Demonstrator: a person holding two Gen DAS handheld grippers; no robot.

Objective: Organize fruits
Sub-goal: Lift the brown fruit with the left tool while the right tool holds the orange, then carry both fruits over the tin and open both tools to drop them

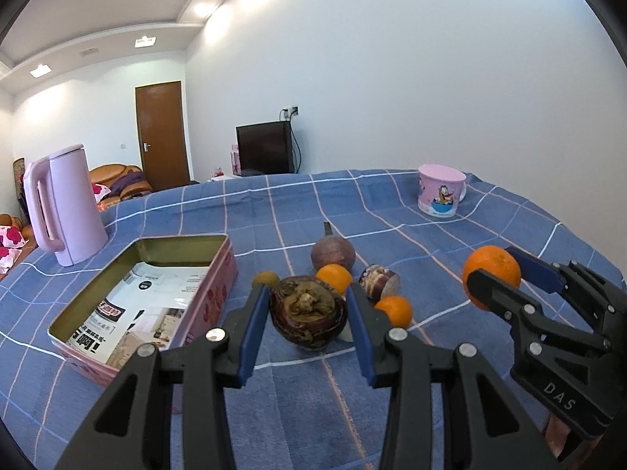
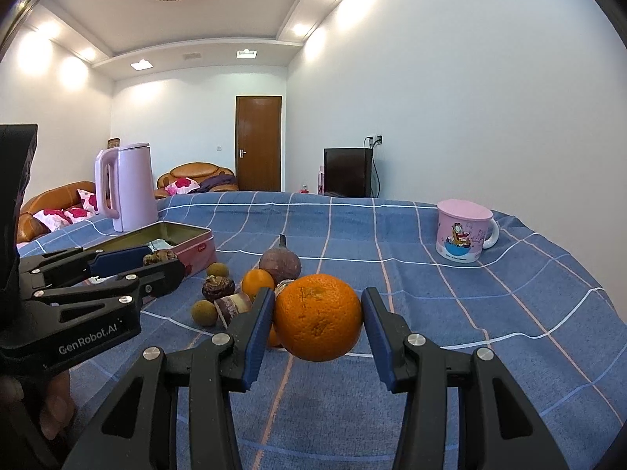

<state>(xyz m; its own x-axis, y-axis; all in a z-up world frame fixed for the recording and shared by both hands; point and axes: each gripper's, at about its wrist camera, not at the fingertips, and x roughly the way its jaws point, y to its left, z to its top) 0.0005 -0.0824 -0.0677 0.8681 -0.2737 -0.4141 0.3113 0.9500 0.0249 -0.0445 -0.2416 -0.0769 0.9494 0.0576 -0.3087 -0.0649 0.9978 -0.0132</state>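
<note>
Left wrist view: the worktop (image 1: 392, 203) in blue check carries an open pink tin (image 1: 129, 305) just left of the left gripper (image 1: 307, 313), whose jaws are clamped on a dark mangosteen (image 1: 307, 315). Right of it, the right gripper (image 2: 317, 317) has its jaws clamped on a big orange (image 2: 317, 317). Beyond both jaws, small oranges (image 1: 334, 277) and brown fruits lie clustered.

Both tools, left tool (image 1: 307, 305) and right tool (image 2: 317, 319), are clamped, tilted slightly downward.
</note>
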